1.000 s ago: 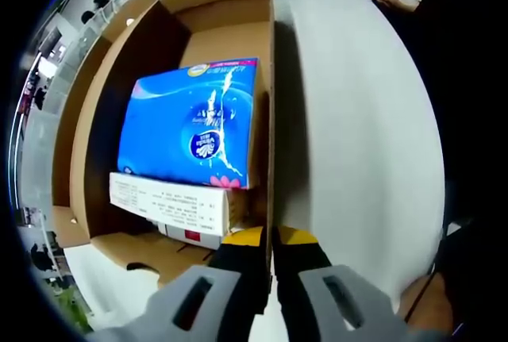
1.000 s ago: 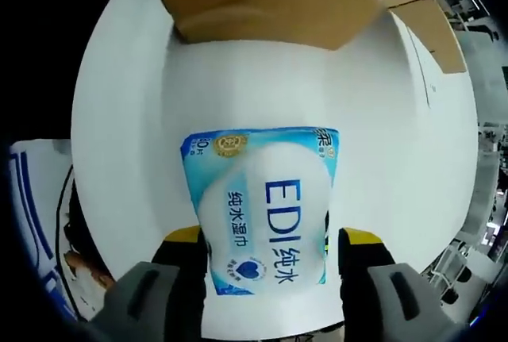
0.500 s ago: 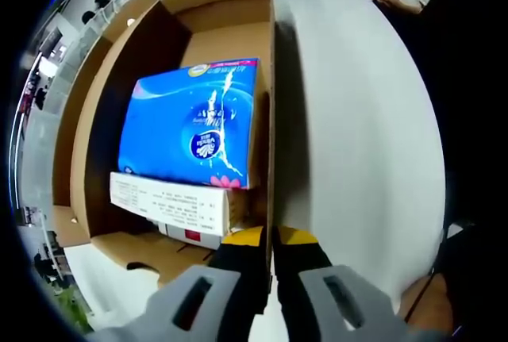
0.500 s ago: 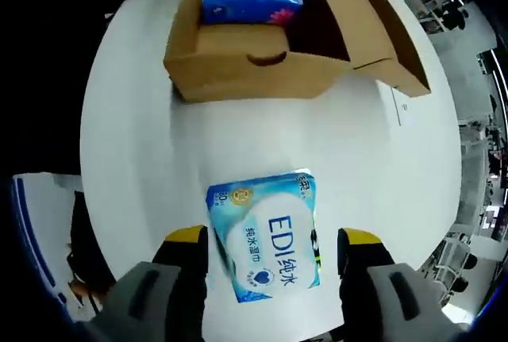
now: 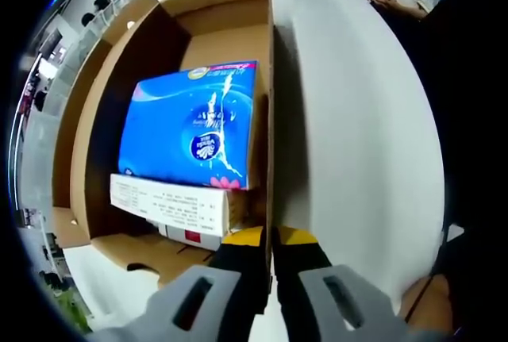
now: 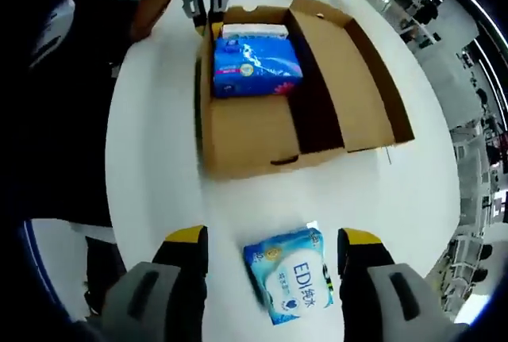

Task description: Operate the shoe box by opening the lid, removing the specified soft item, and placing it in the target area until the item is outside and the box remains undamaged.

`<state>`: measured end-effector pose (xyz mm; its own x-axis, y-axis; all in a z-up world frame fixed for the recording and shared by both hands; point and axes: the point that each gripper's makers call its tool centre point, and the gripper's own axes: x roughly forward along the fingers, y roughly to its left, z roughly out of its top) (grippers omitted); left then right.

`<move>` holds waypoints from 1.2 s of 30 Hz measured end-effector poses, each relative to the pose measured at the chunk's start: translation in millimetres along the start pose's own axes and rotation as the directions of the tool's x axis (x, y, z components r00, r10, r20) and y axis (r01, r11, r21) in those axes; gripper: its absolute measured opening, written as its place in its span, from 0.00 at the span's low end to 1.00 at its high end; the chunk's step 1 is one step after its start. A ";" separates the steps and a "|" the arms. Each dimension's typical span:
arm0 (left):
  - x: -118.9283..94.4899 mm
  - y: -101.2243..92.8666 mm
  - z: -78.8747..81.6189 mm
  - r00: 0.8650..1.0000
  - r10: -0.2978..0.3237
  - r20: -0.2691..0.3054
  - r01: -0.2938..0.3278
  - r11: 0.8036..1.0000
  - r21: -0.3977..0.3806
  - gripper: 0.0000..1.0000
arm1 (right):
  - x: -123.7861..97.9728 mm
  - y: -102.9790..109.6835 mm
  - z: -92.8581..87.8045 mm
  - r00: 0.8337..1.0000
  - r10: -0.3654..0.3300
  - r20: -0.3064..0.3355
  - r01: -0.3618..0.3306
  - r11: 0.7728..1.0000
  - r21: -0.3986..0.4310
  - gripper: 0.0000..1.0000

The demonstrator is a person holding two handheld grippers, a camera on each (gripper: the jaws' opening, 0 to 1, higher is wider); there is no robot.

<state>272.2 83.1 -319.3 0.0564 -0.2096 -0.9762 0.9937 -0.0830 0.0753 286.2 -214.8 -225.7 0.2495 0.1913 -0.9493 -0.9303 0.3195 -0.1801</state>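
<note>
On the smooth white desk (image 6: 159, 167) sits an open cardboard shoe box (image 6: 238, 140), a glossy blue tissue pack (image 5: 190, 124) inside. Nearer the desk's edge lies a soft wet-wipes pack (image 6: 294, 273), between the wide-open jaws of the empty right gripper (image 6: 272, 251). The left gripper (image 5: 270, 239) pinches the box's wall, jaws closed.

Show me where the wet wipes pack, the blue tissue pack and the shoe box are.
wet wipes pack (image 6: 292, 285), right gripper view, middle of its printed front
blue tissue pack (image 5: 194, 124), left gripper view, centre of its top face
shoe box (image 6: 248, 140), right gripper view, bare floor

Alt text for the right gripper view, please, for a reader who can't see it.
A pale blue wipes pack lies on the white table between the open right gripper, apart from the open cardboard shoe box. The box holds a blue tissue pack; the left gripper grips its far wall.
</note>
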 end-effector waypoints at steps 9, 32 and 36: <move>-0.9 1.1 2.0 1.000 -0.008 0.020 0.008 1.000 0.010 0.03 | -9.4 -2.2 85.9 0.977 -0.064 0.202 0.014 0.970 0.243 0.69; -0.8 0.2 6.0 0.997 -0.025 0.067 0.024 1.000 0.017 0.03 | 33.6 1.9 159.8 0.960 -0.088 0.265 -0.102 0.774 0.624 0.76; -0.4 0.2 5.7 0.998 -0.022 0.062 0.021 1.000 0.020 0.02 | 45.2 0.8 161.5 0.965 -0.095 0.244 -0.093 0.747 0.658 0.77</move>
<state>271.9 77.6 -317.7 0.0281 -0.2673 -0.9632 0.9926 -0.1067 0.0585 340.2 -56.0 -227.1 0.3948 0.3811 -0.8360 -0.5415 0.8316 0.1234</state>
